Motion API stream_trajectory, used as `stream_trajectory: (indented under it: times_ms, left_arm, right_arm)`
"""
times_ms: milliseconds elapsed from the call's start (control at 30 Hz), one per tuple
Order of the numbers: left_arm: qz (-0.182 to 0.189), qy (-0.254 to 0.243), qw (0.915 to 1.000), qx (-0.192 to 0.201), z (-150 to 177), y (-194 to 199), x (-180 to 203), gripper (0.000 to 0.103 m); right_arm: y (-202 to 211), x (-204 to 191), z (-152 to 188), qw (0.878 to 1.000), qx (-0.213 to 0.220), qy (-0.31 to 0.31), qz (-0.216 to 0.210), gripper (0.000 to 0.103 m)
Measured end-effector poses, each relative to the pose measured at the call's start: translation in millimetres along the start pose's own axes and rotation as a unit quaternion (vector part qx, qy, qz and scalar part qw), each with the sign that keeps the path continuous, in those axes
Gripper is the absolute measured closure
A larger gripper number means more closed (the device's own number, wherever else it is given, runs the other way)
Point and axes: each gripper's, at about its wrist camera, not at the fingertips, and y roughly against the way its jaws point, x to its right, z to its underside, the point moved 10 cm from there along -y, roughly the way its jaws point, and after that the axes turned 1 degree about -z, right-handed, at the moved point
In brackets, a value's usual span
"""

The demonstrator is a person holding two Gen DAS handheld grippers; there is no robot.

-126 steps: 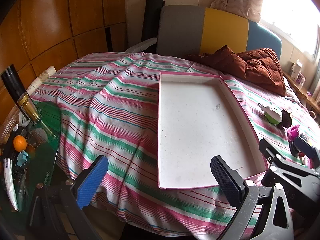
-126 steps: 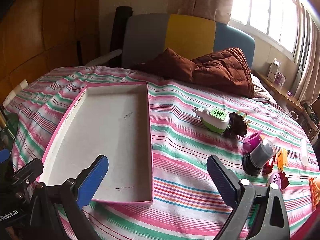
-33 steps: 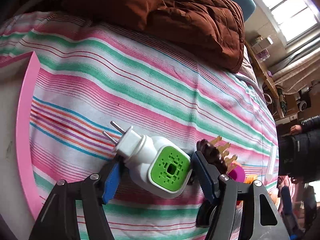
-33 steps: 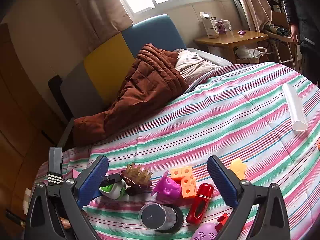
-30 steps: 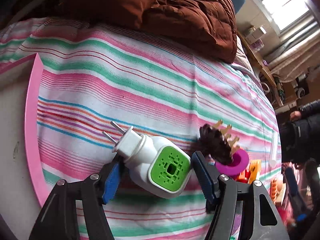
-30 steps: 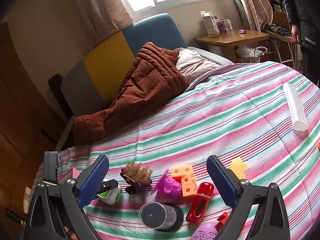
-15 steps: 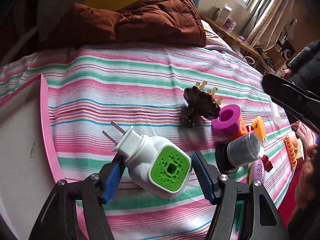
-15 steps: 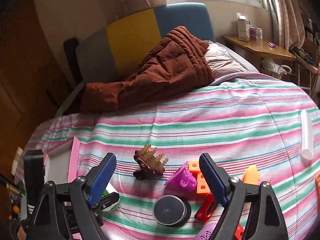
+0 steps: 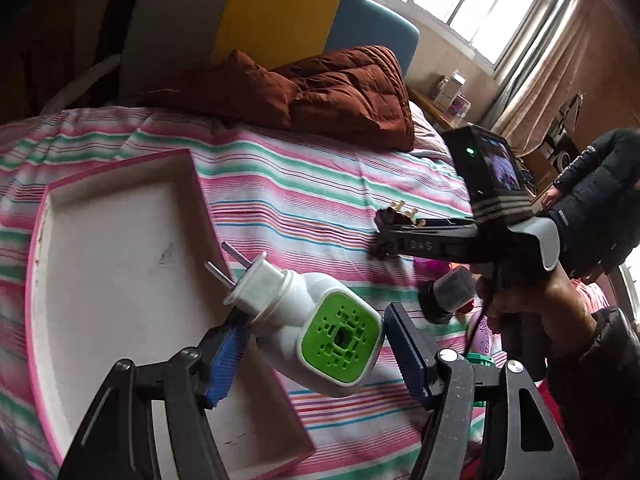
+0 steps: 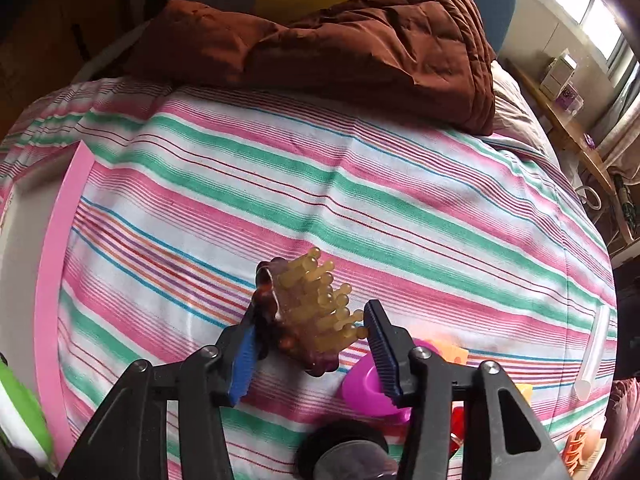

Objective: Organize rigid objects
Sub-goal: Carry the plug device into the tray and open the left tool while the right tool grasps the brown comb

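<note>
— What has your left tool (image 9: 316, 354) got?

— It grips a white plug-in device (image 9: 304, 322) with a green square face. My blue pads press on its sides, the jaws standing about halfway apart around its body. The two metal prongs point up and to the left, and the device hangs in the air over the near right corner of the tray (image 9: 104, 280).

— Where is the tray?

— It lies flat on the striped bedspread (image 9: 320, 188), a shallow white tray with a pink rim. I see nothing lying in the part of it that shows.

— And your right tool (image 10: 310, 344)?

— Its jaws are closing around a brown hair brush (image 10: 308, 312) with pale, round-tipped bristles. The brush sits between the blue pads, bristles facing up and to the right. The left pad looks to be against the brown body; the right pad is at the bristle tips, and I cannot tell whether it presses on them.

— What lies near it?

— A magenta cup-like piece (image 10: 372, 390) just beside the right pad, a dark round jar (image 10: 344, 452) below it, orange toy pieces (image 10: 452, 354) behind. A white tube (image 10: 596, 344) lies well apart, towards the bed's right edge.

— Anything else?

— A rumpled brown quilt (image 10: 360, 36) lies at the head of the bed. From my left camera I see my right hand (image 9: 532, 300) holding the other tool's handle.
</note>
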Motion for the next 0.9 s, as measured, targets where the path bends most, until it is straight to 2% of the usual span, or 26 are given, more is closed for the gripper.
stream_trajectory:
  times_ms: [133, 200, 267, 433, 600, 667, 700, 767, 900]
  left_arm:
    - [-0.038, 0.016, 0.9991, 0.005, -5.8, 6.3, -55.2, 0.035]
    - [-0.053, 0.030, 0.9981, 0.000, -13.0, 2.2, -87.6, 0.035]
    - [-0.080, 0.040, 0.9960, -0.005, -20.8, -5.5, -117.8, 0.035]
    - [-0.134, 0.051, 0.9896, -0.001, -44.5, -17.2, -174.0, 0.035]
    - [-0.163, 0.050, 0.9853, -0.015, -53.9, -29.3, -200.7, 0.034]
    - [-0.160, 0.060, 0.9854, -0.001, -55.7, -24.0, -204.0, 0.031]
    - [-0.165, 0.064, 0.9842, 0.005, -55.8, -19.3, -205.3, 0.024]
    - [-0.174, 0.080, 0.9813, 0.019, -54.6, -7.8, -207.8, 0.017]
    - [-0.193, 0.102, 0.9747, 0.048, -42.5, 20.3, -207.0, 0.017]
  right_arm:
    - [22.4, -18.5, 20.3, 0.999, 0.032, 0.029, -0.011, 0.053]
    - [32.4, -31.1, 27.4, 0.998, 0.042, 0.033, -0.033, 0.053]
    - [35.3, -40.9, 34.3, 0.997, 0.045, 0.033, -0.046, 0.053]
    - [33.5, -55.6, 50.9, 0.997, 0.042, 0.044, -0.042, 0.053]
    - [33.9, -60.8, 47.5, 0.997, 0.046, 0.047, -0.036, 0.053]
    - [33.7, -61.5, 47.0, 0.997, 0.048, 0.047, -0.033, 0.053]
    - [33.6, -61.6, 46.6, 0.997, 0.048, 0.047, -0.032, 0.053]
    - [32.6, -62.4, 47.3, 0.997, 0.050, 0.048, -0.030, 0.053]
    - [32.7, -63.4, 47.7, 0.997, 0.051, 0.048, -0.024, 0.052]
